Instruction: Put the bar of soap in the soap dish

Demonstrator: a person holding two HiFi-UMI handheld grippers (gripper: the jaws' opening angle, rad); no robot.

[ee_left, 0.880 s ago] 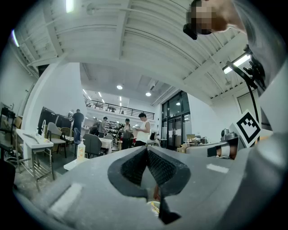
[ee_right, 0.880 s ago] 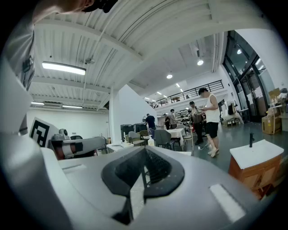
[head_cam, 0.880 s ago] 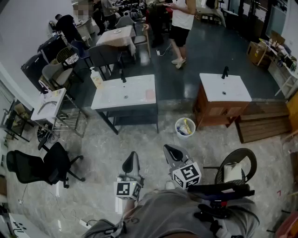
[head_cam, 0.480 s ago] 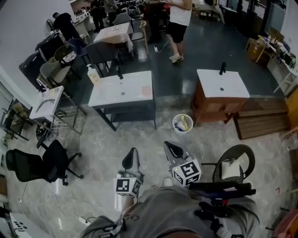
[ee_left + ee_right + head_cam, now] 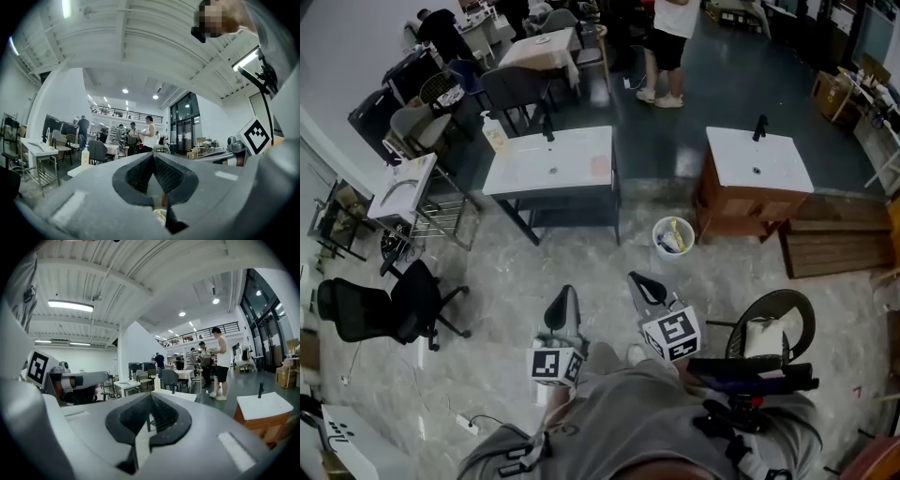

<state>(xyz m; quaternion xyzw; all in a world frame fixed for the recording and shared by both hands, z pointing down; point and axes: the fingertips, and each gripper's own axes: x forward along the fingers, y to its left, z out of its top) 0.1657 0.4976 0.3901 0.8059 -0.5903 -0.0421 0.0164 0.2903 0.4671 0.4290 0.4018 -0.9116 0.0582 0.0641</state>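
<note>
At the wearer's waist, nearest: left gripper [image 5: 565, 296] and right gripper [image 5: 643, 283], both held about level, jaws closed tight on nothing. Mid floor: waste bin [image 5: 673, 236] on the pale tiles. Beyond: white washbasin stand [image 5: 534, 173] with pump bottle [image 5: 495, 137] at its left corner and a pinkish patch [image 5: 600, 168] near its right edge, likely the bar of soap or the soap dish, too small to tell which. Step in hand, as judged: approach, nothing grasped yet. Next move calls for walking up to the stand, then opening one claw over the soap
</note>
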